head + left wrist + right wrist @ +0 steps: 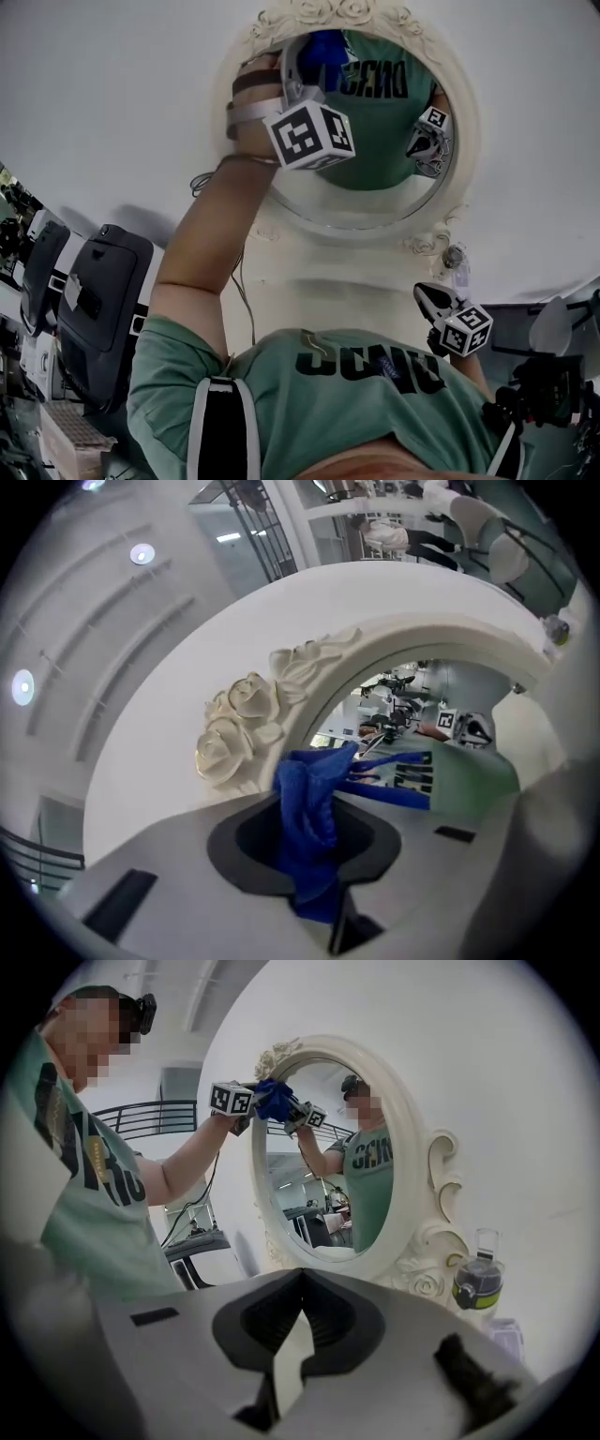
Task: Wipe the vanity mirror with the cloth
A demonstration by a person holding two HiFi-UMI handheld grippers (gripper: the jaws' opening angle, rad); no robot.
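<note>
Scrape risk: left tongs [314,850] clamp the blue cloth [305,789] with little protruding, so bare tips could scratch the vanity mirror [384,159]; right tongs [298,1283] hang closed, empty.

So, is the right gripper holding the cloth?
No, the right gripper is shut on nothing; the cloth sits in the left gripper at the mirror.

Head view: near, facing the mirror [361,223] front-on.
Left gripper view: very close, at the mirror's top rim.
Right gripper view: lower, farther back, looking up obliquely.
Shared: mirror and cloth [323,47].
</note>
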